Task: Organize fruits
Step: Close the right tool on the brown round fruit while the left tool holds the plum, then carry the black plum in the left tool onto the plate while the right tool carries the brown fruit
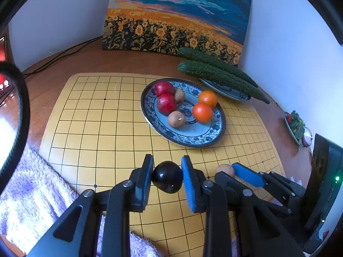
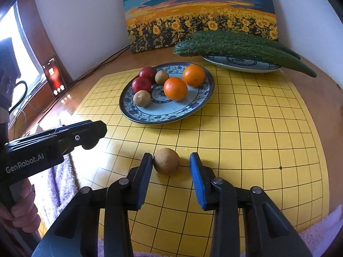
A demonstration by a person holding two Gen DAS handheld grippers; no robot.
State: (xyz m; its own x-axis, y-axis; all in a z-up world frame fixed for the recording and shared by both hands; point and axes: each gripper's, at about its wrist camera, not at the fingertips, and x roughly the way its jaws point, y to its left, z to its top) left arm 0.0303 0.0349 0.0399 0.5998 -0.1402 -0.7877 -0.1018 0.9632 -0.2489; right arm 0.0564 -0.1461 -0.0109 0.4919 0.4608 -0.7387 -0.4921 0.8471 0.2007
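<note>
A dark plum (image 1: 167, 180) sits between the pads of my left gripper (image 1: 167, 167), which is shut on it just above the yellow grid board (image 1: 96, 128). My right gripper (image 2: 171, 160) straddles a brown round fruit (image 2: 166, 161) lying on the board. Its left pad touches the fruit and its blue right pad (image 2: 196, 171) stands apart from it. Behind them, a blue-patterned plate (image 2: 193, 109) holds two red apples (image 2: 141, 84), two oranges (image 2: 175, 88) and two more brown fruits (image 2: 142, 98). The left gripper (image 2: 92, 135) also enters the right wrist view from the left, with the plum hidden there.
Two cucumbers (image 2: 235, 45) lie across a second plate (image 2: 242, 65) at the back right, before a sunflower painting (image 2: 199, 10). A lit phone (image 2: 54, 77) and cables stand at the left. A purple fluffy cloth (image 1: 32, 192) borders the board's near edge. A small dish of greens (image 1: 297, 126) sits far right.
</note>
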